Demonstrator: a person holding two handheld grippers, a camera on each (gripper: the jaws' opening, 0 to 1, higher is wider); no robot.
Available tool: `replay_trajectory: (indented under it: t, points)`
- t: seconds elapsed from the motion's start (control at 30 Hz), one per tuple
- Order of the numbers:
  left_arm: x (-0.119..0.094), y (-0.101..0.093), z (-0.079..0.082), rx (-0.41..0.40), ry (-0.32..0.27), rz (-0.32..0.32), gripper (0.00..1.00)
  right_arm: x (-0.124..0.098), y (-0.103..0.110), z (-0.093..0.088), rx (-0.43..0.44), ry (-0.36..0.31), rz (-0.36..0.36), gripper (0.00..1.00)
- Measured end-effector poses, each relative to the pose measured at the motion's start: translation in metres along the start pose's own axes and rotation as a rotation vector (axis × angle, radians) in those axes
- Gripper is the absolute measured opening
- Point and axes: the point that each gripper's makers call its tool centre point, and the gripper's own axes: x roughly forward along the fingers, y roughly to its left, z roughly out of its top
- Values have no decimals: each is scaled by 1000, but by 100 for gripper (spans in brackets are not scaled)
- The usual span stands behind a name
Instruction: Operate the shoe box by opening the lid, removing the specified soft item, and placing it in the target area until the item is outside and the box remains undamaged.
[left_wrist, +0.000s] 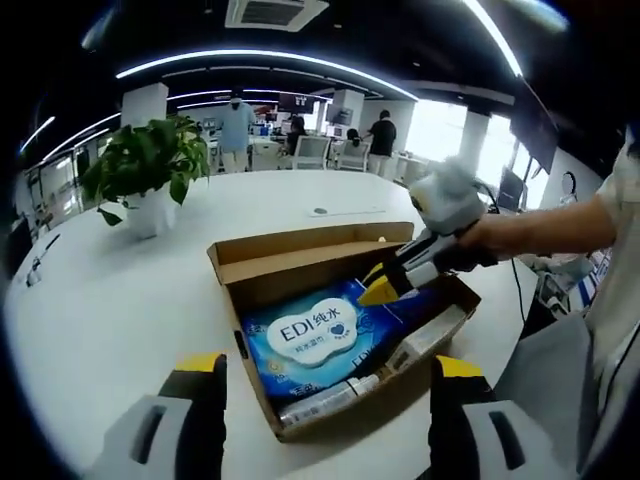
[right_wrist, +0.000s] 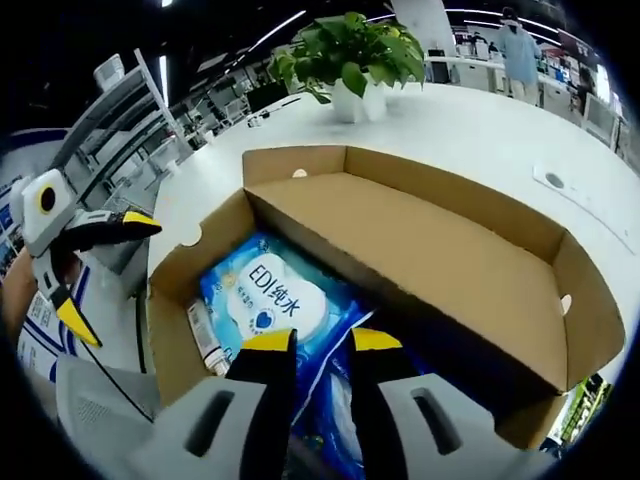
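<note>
Left gripper (left_wrist: 325, 372) hung wide open, holding nothing, just short of the shoe box (left_wrist: 300, 262) near edge. Right gripper (right_wrist: 318, 341) was inside the box, jaws narrowed around a fold of the glossy blue wipes pack (right_wrist: 272, 300); firm grip unclear. 2 slim tubes (left_wrist: 330, 398) lay along the near wall. Corrugated lid (right_wrist: 440, 250) stood folded back. Beyond: smooth white round table (left_wrist: 120, 290), open room, potted plant (left_wrist: 150, 165).

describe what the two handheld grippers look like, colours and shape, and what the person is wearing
Both grippers match: the left gripper has chunky grey bodies with slotted cut-outs, black jaw sections and yellow tips. The right gripper tapers to pointed yellow tips, with a pale grey housing behind them. The person's sleeve is short and light-coloured; the arm below it is bare.
</note>
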Motion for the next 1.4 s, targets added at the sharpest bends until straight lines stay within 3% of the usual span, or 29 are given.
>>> replay_trajectory:
  t: [0.37, 1.07, 1.4]
  points:
    - [-3, 6, -8, -20, -2, 27, 84, 4, -4, -1, -14, -1, -44, 4]
    - [14, 1, -2, -19, 10, 15, 82, -35, -5, 3, -17, -60, -99, 0]
    - [32, 3, 5, -25, 56, 17, 67, -57, -12, -2, -13, -79, -126, 0]
